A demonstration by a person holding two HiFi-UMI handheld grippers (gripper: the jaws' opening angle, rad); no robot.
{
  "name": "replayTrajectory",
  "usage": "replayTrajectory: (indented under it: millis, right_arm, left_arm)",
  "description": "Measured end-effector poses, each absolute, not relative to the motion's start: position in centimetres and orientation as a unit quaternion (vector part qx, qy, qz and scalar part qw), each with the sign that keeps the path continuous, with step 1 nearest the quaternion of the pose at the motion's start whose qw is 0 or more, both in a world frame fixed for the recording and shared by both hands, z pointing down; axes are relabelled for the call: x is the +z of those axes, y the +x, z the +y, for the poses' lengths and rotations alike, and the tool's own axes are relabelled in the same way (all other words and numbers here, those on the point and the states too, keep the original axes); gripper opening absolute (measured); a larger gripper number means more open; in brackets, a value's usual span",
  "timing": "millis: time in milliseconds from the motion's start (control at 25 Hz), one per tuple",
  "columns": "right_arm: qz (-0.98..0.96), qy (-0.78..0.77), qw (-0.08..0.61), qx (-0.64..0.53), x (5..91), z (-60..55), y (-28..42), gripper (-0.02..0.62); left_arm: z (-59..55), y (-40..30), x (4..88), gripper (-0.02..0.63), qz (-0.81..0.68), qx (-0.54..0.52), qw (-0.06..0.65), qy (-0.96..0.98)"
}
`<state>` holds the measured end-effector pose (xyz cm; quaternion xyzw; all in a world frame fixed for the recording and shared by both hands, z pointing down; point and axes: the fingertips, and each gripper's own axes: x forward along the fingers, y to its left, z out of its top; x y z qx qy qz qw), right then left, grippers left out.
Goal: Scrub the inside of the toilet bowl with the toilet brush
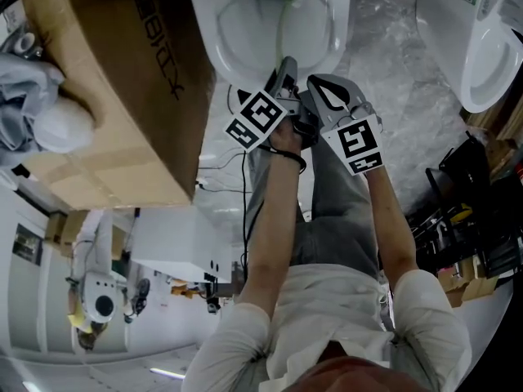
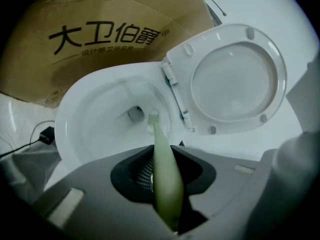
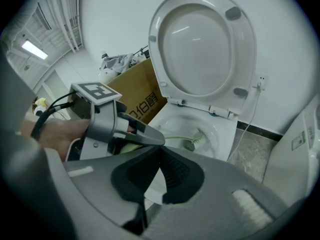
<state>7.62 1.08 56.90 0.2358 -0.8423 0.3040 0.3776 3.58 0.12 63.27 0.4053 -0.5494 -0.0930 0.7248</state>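
Left gripper [image 2: 162, 149] is clamped down on the brush [image 2: 165, 184]. The pale green handle is pinched right between the pads [image 2: 144, 173] and sticks straight out past the fingertips, down into the bowl [image 2: 85, 119]. The bristle head [image 2: 152, 115] is well beyond the tips, sitting just beside the drain hole at the bottom, on the side nearer the hinges.

Right gripper [image 3: 161, 148] has its fingers [image 3: 220, 194] closed up so the tips meet. There's nothing pinched in there, just a sliver of white bowl showing through the gap behind the tips. It isn't on the brush at all. The brush head [image 3: 196, 139] shows ahead of those tips and a bit to the right, down in the bowl [image 3: 222, 134].

From the head view the two grippers are snug side by side at the bowl's near rim [image 1: 237, 55], the handle [image 1: 280, 23] running forward from the left fingers.

The lid [image 3: 200, 44] stands up behind the bowl, a cardboard box [image 2: 110, 34] off to the left of it.
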Motion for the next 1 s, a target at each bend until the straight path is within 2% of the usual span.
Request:
replayTrajectory:
  millis: [400, 1000]
  right_arm:
    - [-0.822, 0.285, 0.373, 0.322, 57.4, 2.6, 9.5, 0.003]
    - [-0.821, 0.285, 0.372, 0.326, 57.6, 4.7, 8.1, 0.003]
  left_arm:
    - [1.9, 3.8, 63.2, 0.114, -0.509, 0.142, 0.627, 0.573]
    - [6.8, 2.3, 62.9, 0.113, -0.428, 0.302, 0.542, 0.657]
